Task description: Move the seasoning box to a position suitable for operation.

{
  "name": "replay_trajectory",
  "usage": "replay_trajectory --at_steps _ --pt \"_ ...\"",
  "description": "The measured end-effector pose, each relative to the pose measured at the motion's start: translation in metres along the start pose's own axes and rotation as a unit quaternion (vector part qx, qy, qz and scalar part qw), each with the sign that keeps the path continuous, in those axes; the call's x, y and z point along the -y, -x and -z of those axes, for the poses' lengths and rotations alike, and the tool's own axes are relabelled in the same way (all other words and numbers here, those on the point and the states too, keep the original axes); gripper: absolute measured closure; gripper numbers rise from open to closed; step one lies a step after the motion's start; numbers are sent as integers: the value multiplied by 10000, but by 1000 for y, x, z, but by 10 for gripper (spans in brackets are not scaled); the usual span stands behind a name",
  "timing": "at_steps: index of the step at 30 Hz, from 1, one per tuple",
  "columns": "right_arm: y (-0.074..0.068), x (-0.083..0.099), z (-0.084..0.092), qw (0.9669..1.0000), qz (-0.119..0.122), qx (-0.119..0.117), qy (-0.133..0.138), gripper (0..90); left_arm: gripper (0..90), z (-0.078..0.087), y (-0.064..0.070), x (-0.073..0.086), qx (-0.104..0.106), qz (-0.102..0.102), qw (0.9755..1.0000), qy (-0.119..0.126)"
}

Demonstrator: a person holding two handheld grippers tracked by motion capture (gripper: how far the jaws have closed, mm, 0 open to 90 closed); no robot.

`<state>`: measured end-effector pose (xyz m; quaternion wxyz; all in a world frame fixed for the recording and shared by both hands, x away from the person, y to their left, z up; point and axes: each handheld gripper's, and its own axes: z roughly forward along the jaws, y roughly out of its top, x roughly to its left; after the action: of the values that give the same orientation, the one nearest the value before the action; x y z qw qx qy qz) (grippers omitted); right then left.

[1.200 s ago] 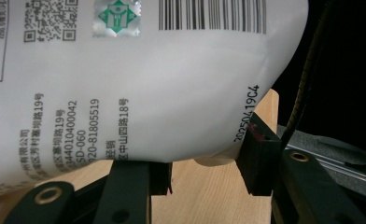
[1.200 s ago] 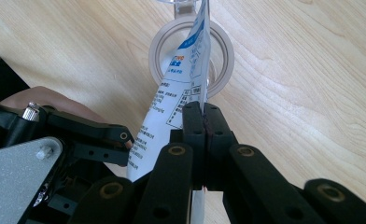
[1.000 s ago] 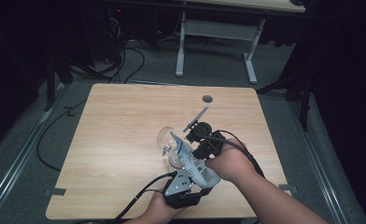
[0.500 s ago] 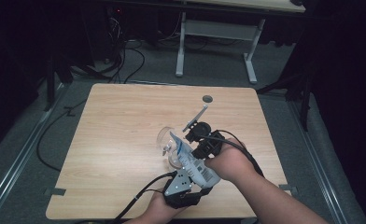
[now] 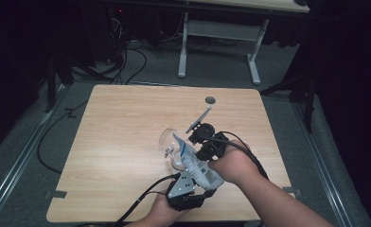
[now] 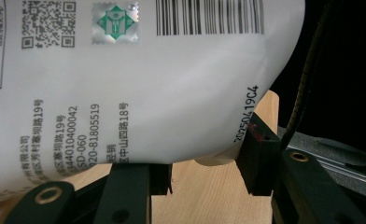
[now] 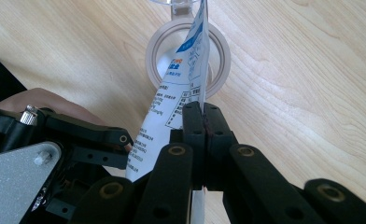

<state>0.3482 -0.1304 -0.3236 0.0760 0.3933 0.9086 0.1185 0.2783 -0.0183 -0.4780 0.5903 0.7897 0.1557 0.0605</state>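
Observation:
A white pouch with blue print and a barcode is held tilted over the table, its top corner at a clear glass. My left gripper grips the pouch's fat lower end; in the left gripper view the pouch bulges between the two jaws of the left gripper. My right gripper is shut on the pouch's thin side edge. In the right gripper view the right gripper pinches the pouch, which points down at the glass's round ring.
The wooden table has bare room to the left and at the back. A dark round hole sits near its far edge. Cables trail off the front edge. A desk frame stands on the floor beyond.

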Motion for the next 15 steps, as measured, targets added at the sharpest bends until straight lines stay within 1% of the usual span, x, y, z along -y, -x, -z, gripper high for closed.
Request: replay_trajectory --at_steps 7,8,11,14,15 --pt "2 0 0 10000 10 41 -6 900 608 -2 -1 -2 2 -23 10000 -6" --pt "1 -1 0 10000 -39 22 -7 900 608 -2 -1 -2 -4 -23 10000 -6" --pt "2 -2 -1 10000 5 39 -1 900 608 -2 -2 -2 3 -7 10000 -2" --pt "1 -3 -2 10000 -37 24 -1 900 608 -1 -2 -2 2 9 10000 23" --pt "2 -3 -1 10000 -8 29 3 900 608 -1 -2 -2 4 8 10000 24"
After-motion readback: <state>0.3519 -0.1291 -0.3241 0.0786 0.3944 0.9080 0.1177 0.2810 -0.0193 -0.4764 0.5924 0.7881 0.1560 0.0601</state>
